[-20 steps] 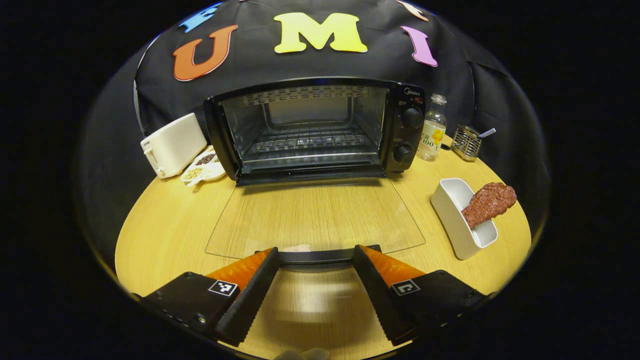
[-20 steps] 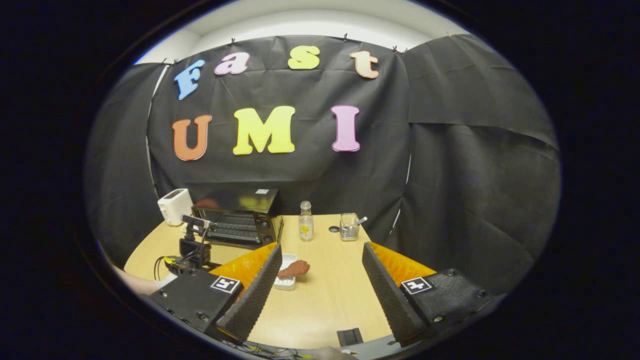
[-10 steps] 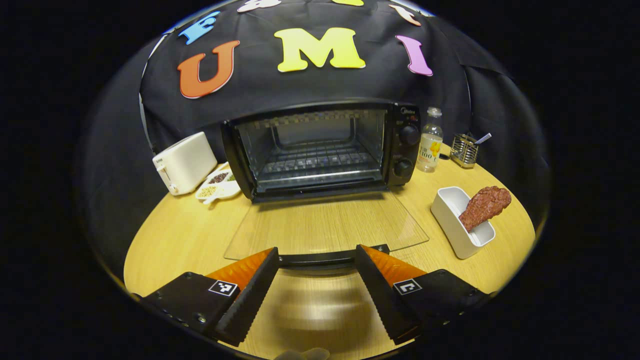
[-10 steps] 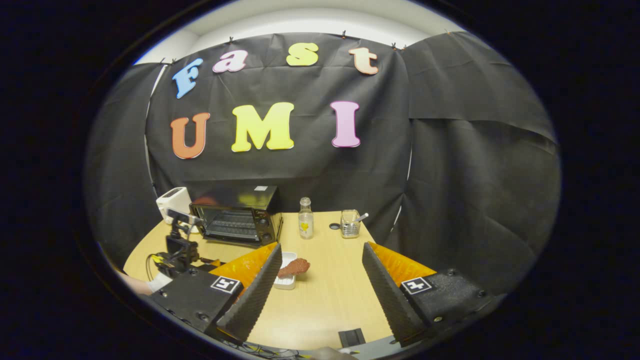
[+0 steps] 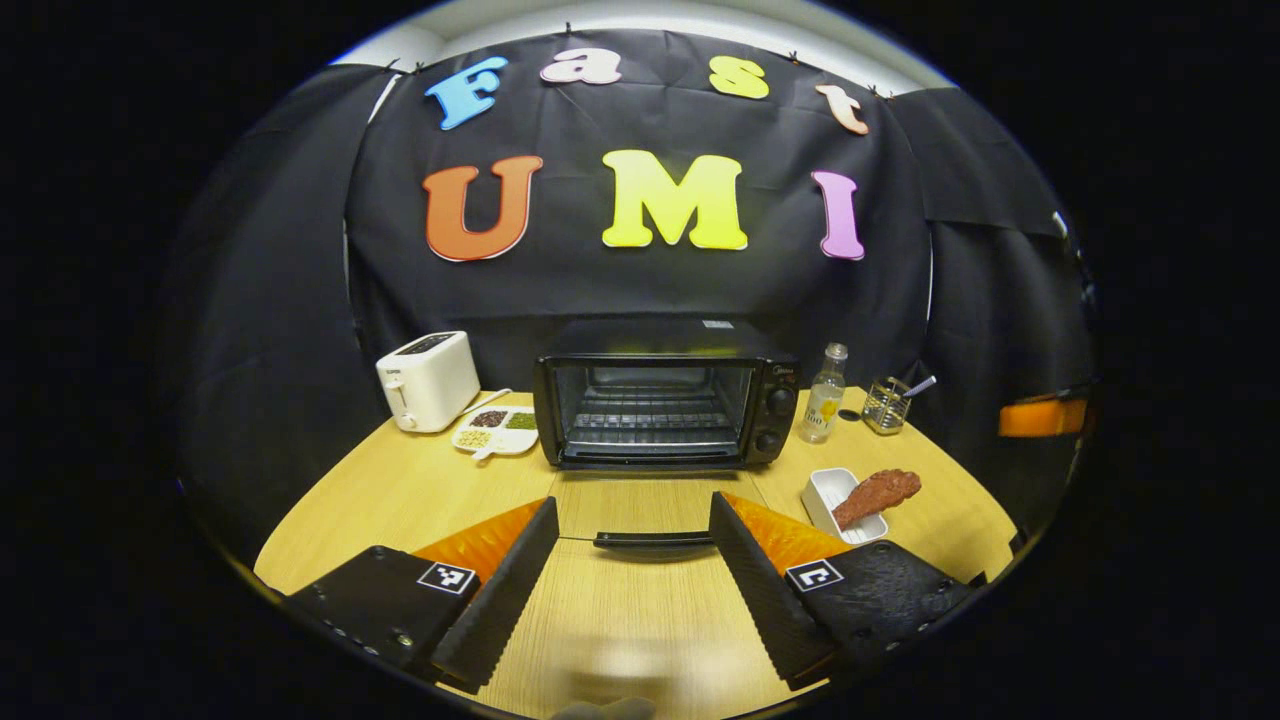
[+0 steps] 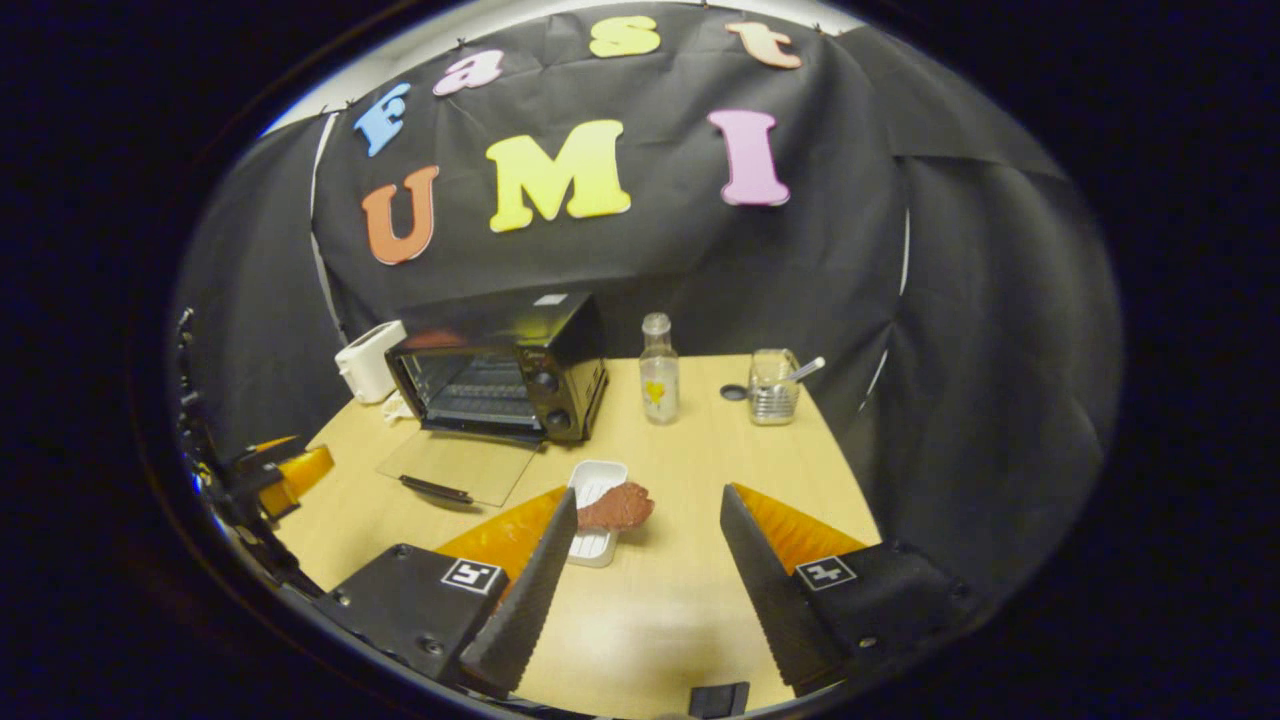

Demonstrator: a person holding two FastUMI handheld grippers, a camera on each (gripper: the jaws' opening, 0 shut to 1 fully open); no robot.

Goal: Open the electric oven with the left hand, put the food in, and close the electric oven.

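The black electric oven [image 5: 665, 395] [image 6: 505, 370] stands at the back of the round wooden table with its glass door [image 5: 645, 505] [image 6: 460, 465] folded down flat and its rack bare. A brown piece of food [image 5: 877, 493] [image 6: 615, 507] leans out of a small white dish [image 5: 828, 495] [image 6: 592, 510] right of the door. My left gripper [image 5: 632, 528] is open, pulled back from the door's handle [image 5: 652, 540], nothing between its fingers. My right gripper [image 6: 645, 520] is open above the table, just nearer than the food. The left gripper also appears at the far left edge [image 6: 285, 475] of the right gripper view.
A white toaster [image 5: 428, 380] and a divided plate of grains [image 5: 495, 432] stand left of the oven. A small bottle [image 5: 822, 408] and a wire holder with a spoon [image 5: 888, 403] stand to its right, near the table's back edge.
My left gripper has drawn back and up from the open door's handle, so the oven looks smaller. My right gripper has tilted down and moved toward the food and dish.
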